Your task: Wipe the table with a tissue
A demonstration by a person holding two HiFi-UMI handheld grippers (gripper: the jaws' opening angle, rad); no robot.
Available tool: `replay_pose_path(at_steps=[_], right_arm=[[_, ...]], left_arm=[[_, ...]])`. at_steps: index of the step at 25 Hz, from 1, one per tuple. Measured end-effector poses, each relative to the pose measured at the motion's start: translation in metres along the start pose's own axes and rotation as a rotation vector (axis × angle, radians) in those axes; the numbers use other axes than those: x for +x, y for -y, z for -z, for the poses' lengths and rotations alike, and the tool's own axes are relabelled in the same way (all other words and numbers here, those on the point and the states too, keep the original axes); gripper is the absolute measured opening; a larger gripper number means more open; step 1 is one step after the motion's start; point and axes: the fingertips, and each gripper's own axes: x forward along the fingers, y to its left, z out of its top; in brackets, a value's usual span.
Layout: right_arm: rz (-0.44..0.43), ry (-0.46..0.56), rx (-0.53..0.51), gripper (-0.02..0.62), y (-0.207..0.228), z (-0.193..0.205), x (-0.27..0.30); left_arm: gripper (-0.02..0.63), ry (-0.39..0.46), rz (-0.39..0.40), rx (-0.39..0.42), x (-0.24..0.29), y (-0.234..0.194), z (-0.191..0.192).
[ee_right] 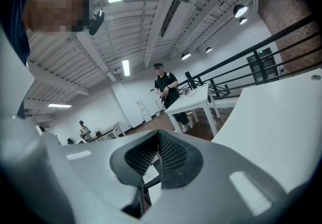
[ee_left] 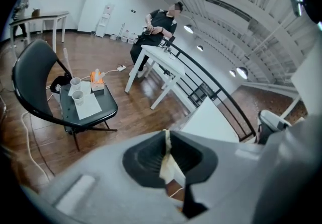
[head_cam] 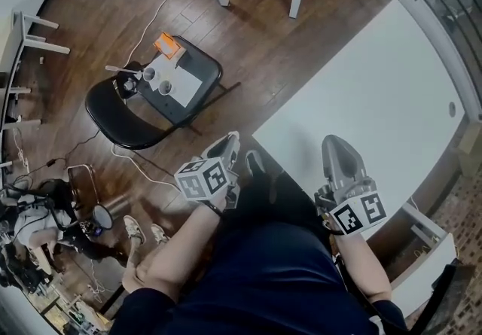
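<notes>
White tissue (ee_left: 168, 166) is pinched in the left gripper (ee_left: 166, 136), so that's where the task's thing is. The fingers are pressed together on it and a crumpled cream-white strip of it shows along the seam between them. From the head view the left gripper (head_cam: 226, 147) sits over the wood floor (head_cam: 248, 32), just off the near corner of the big white surface (head_cam: 376, 92), not touching it as far as I can tell. I can't really pick out the tissue from up there. The right gripper (ee_right: 158, 137) has its fingers closed against each other with nothing between them, and its own view is tilted up enough to catch ceiling beams and strip lights. In the head view it (head_cam: 337, 147) is over the near edge of that same surface. Off to the left, well apart from both grippers, is a black chair (head_cam: 120, 119). On its seat are two paper cups (head_cam: 149, 74), a white sheet of paper (head_cam: 181, 86) and an orange pack (head_cam: 169, 45) with something white on top. Both gripper views also catch a person (ee_left: 160, 24) in dark clothes standing by a smaller white table (ee_left: 161, 59) in the background.
</notes>
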Motion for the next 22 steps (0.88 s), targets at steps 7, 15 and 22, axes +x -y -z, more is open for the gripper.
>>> replay_pose_path(at_steps=[7, 15, 22], right_arm=[[0.020, 0.010, -0.030, 0.012, -0.009, -0.008, -0.016], [0.019, 0.030, -0.068, 0.012, -0.009, -0.015, -0.027], [-0.003, 0.086, -0.097, 0.012, -0.021, -0.015, -0.027]], left_arm=[[0.025, 0.058, 0.036, 0.010, -0.040, 0.014, -0.001], [0.025, 0.136, 0.190, 0.101, -0.062, 0.069, -0.020], [0.025, 0.183, 0.282, 0.194, -0.070, 0.096, -0.034]])
